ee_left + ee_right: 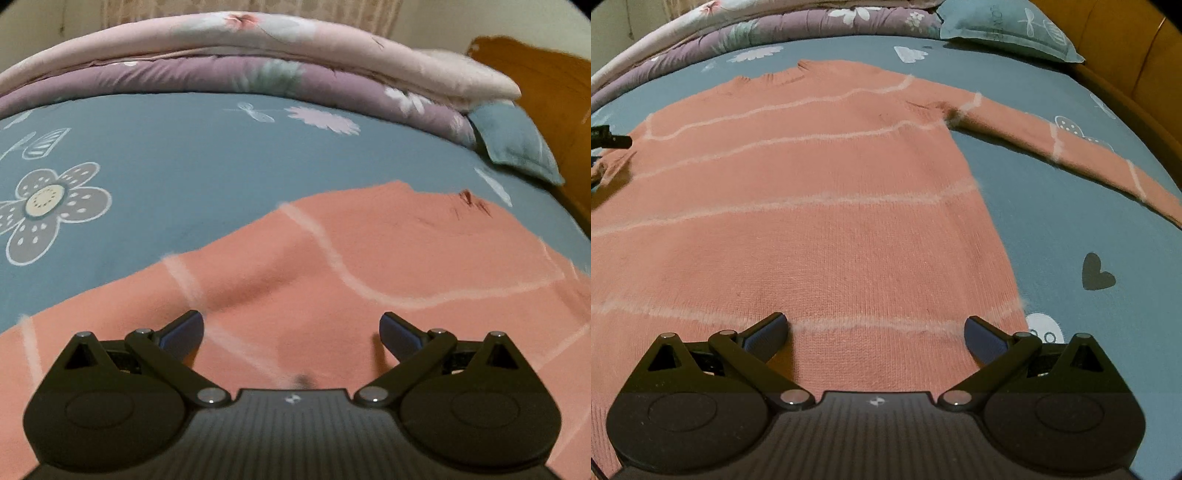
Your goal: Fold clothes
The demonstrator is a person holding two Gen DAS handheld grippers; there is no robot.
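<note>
A pink sweater (820,206) is spread flat on the bed (1052,221), collar away from the right wrist camera, one sleeve (1071,151) stretched out to the side. The knit can be judged soft, light and limp (it will sag and drag rather than hold a shape), so it is best pinched at an edge: hem corner, shoulder or cuff.

The right gripper (875,332) is held low over the hem, near the sweater's side edge, jaws spread wide and nothing held. The left gripper (291,332) is likewise wide open and empty, poised over the far side of the sweater, pointed toward the quilts (258,66). Whether either touches the cloth cannot be told. A pillow (997,29) lies beyond the collar.
</note>
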